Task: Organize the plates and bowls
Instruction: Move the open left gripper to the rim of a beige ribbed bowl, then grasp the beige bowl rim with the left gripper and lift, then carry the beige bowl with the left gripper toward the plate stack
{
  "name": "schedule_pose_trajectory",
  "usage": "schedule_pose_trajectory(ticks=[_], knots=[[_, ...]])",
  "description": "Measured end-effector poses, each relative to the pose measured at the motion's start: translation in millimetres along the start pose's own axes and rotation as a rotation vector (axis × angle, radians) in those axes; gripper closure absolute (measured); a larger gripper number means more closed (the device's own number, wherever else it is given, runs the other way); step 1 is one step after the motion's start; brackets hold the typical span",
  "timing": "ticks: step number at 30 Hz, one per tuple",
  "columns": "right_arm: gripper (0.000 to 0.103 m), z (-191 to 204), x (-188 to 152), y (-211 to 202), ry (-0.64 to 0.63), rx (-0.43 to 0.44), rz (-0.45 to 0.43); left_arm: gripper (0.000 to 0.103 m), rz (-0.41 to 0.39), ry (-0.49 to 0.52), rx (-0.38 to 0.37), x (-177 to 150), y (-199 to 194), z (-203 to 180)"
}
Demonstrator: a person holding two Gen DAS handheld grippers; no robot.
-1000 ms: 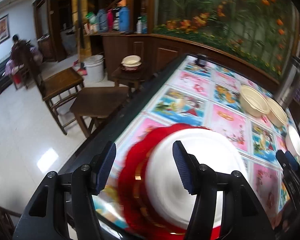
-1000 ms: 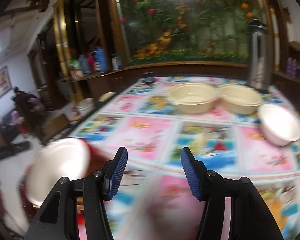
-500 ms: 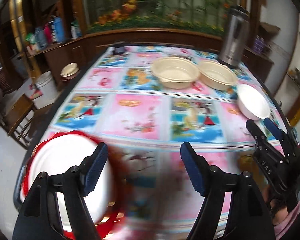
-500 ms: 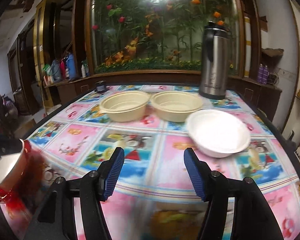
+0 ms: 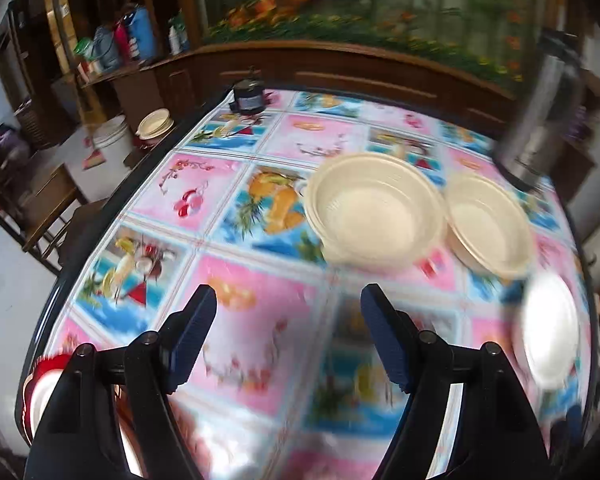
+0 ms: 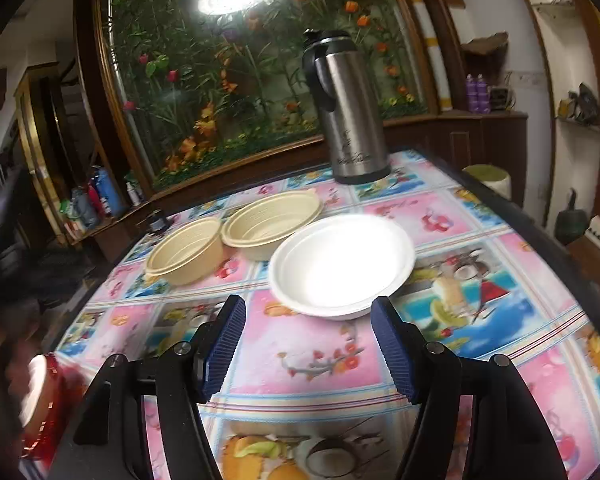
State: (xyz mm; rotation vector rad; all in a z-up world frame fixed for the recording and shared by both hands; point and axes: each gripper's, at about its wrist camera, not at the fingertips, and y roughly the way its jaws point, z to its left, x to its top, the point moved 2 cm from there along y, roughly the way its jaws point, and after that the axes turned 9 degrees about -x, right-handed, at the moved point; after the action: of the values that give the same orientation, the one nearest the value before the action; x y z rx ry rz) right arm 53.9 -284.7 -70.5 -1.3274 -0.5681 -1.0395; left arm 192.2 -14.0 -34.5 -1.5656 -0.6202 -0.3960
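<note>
Two cream bowls stand side by side mid-table: one ahead of my left gripper, the other to its right; both also show in the right wrist view. A white bowl sits just beyond my right gripper and appears blurred at the right in the left view. A red plate with a white dish on it lies at the near left table edge, also seen in the right view. Both grippers are open and empty.
A steel thermos stands at the far end of the table, behind the bowls. A small dark jar sits at the far left corner. Wooden chairs and a white bucket stand left of the colourful tablecloth.
My left gripper has swung away from the red plate toward the cream bowls. My right gripper has turned right and closer to the white bowl. Both stayed open.
</note>
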Motion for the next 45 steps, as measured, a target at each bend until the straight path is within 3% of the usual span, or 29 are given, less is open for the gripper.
schedule_pose_trajectory(ticks=[4,8,11,16,21,23,26,28,33,41,45], knots=[[0.036,3.5,-0.4,0.8,0.005,0.027,0.016,0.028,0.068,-0.078,0.030,31.7,38.0,9.3],[0.036,2.0,-0.7,2.8,0.028,0.051,0.036,0.028,0.118,-0.091,0.047,48.9,68.5,11.1],[0.036,2.8,-1.9,5.3,0.029,0.057,0.052,0.028,0.181,-0.124,0.041,53.3,92.2,13.7],[0.036,4.2,-4.0,11.0,0.023,0.049,0.076,0.028,0.201,-0.131,-0.010,51.9,108.1,8.2],[0.036,5.3,-5.0,11.3,0.014,0.036,0.075,0.030,0.247,-0.094,0.024,45.3,118.9,2.4],[0.036,5.4,-5.2,11.4,0.011,0.029,0.071,0.052,0.258,-0.077,0.032,41.4,119.1,0.6],[0.036,5.4,-5.5,12.2,0.006,0.020,0.069,0.074,0.273,-0.074,0.018,33.1,114.4,-0.6],[0.036,5.5,-5.0,12.8,0.003,0.018,0.069,0.079,0.279,-0.070,-0.008,25.0,108.4,-2.9],[0.036,5.2,-4.3,12.4,0.007,0.030,0.066,0.079,0.285,0.007,-0.054,-4.8,83.4,-18.6],[0.036,3.2,-4.4,13.4,0.026,0.072,0.084,0.079,0.320,0.214,-0.150,-98.5,24.8,-43.8],[0.036,2.5,-5.2,14.3,0.040,0.097,0.100,0.079,0.344,0.237,-0.188,-138.6,-1.7,-34.4]])
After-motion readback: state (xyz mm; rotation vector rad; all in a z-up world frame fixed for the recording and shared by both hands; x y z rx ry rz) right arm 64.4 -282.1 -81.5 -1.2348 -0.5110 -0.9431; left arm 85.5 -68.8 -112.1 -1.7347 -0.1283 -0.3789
